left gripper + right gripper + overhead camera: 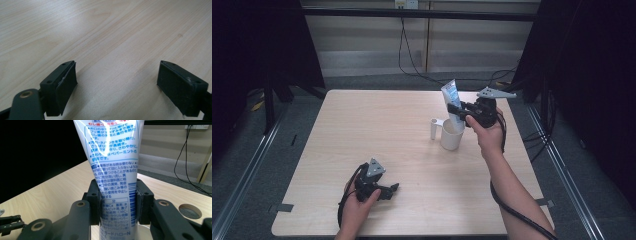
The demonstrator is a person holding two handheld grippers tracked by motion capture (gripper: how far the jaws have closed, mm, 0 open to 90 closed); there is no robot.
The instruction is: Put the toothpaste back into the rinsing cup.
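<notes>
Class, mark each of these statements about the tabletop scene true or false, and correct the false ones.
1. The right gripper is clamped on the white printed toothpaste tube. True.
2. The tube lies flat on the light wooden table. False: it is held nearly upright over the white plastic mug.
3. The left gripper has its jaws apart with nothing between them. True.
4. The mug lies tipped on its side. False: it stands upright.
5. The left gripper is near the table's front edge. True.

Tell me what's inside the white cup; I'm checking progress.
The white toothpaste tube stands lower end in the white plastic cup, clamped by the right tongs. The cup's wall hides the tube's end.
</notes>
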